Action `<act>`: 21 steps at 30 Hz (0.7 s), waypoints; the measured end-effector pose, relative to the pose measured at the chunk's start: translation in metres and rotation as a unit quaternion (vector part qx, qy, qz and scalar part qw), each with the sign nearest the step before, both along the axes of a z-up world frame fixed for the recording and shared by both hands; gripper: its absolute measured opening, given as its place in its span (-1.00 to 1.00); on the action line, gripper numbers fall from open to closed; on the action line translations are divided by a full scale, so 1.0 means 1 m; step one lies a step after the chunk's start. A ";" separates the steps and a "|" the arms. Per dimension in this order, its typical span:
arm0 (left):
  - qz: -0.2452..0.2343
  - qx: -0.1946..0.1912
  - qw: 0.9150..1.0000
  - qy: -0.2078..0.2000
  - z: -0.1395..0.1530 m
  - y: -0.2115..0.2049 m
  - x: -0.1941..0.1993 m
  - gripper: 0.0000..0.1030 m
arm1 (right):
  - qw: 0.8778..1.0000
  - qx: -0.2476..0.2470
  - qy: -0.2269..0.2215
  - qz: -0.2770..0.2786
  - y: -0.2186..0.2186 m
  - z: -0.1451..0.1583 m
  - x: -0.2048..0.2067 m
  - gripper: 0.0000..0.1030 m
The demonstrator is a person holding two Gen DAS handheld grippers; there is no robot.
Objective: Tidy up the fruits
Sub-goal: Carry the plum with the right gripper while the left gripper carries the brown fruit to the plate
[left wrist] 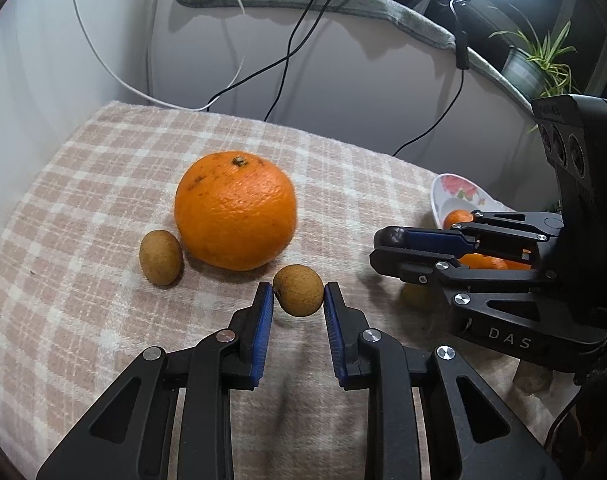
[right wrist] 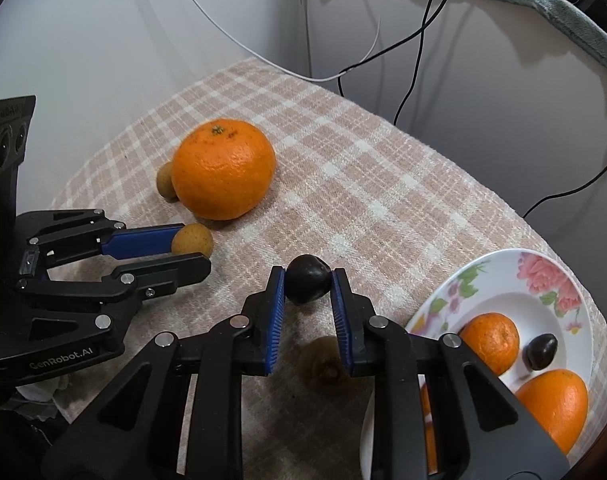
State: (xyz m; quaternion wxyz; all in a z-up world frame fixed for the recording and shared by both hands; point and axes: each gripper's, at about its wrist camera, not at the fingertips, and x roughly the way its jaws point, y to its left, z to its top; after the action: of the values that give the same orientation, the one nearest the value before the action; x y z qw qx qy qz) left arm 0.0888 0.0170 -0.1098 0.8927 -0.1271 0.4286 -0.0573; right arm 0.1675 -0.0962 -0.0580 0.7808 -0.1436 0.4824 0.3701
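Note:
My left gripper [left wrist: 298,296] is shut on a small tan round fruit [left wrist: 298,290], held just above the checked cloth; the right wrist view shows that same fruit [right wrist: 192,240] between the left gripper [right wrist: 191,246] pads. My right gripper [right wrist: 307,286] is shut on a dark round fruit [right wrist: 307,283], which shows at the right gripper [left wrist: 391,246] tip in the left wrist view. A big orange [left wrist: 235,210] [right wrist: 222,169] rests on the cloth with a second tan fruit [left wrist: 160,257] [right wrist: 164,181] beside it. The flowered plate [right wrist: 499,276] at right holds oranges and a dark fruit.
A brownish fruit [right wrist: 321,362] lies on the cloth under my right gripper's fingers. White and black cables [right wrist: 407,92] hang down the wall behind the table. A potted plant [left wrist: 537,62] stands at the far right. The checked cloth [left wrist: 83,200] covers the table.

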 end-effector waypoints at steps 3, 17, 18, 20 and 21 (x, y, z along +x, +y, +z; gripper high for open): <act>-0.003 -0.002 1.000 -0.006 0.005 -0.004 -0.002 -0.53 | 1.000 0.008 -0.008 -0.004 -0.005 0.008 -0.004 -0.54; -0.029 -0.011 0.999 -0.028 0.023 -0.029 -0.006 -0.53 | 0.997 0.040 -0.027 -0.062 -0.069 0.036 -0.003 -0.54; -0.031 -0.012 0.999 -0.029 0.024 -0.031 -0.006 -0.53 | 0.996 0.042 -0.028 -0.069 -0.076 0.038 -0.002 -0.54; -0.037 -0.012 0.999 -0.031 0.027 -0.037 -0.004 -0.53 | 0.995 0.044 -0.029 -0.080 -0.086 0.039 0.000 -0.54; -0.039 -0.013 0.999 -0.032 0.028 -0.040 -0.003 -0.53 | 0.995 0.045 -0.030 -0.085 -0.092 0.039 0.001 -0.54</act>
State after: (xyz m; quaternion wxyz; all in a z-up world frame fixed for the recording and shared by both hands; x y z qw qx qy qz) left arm 0.0853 -0.0229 -0.0815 0.9015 -0.1197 0.4033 -0.1015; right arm 0.1688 -0.1879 -0.0187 0.8294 -0.0774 0.4518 0.3192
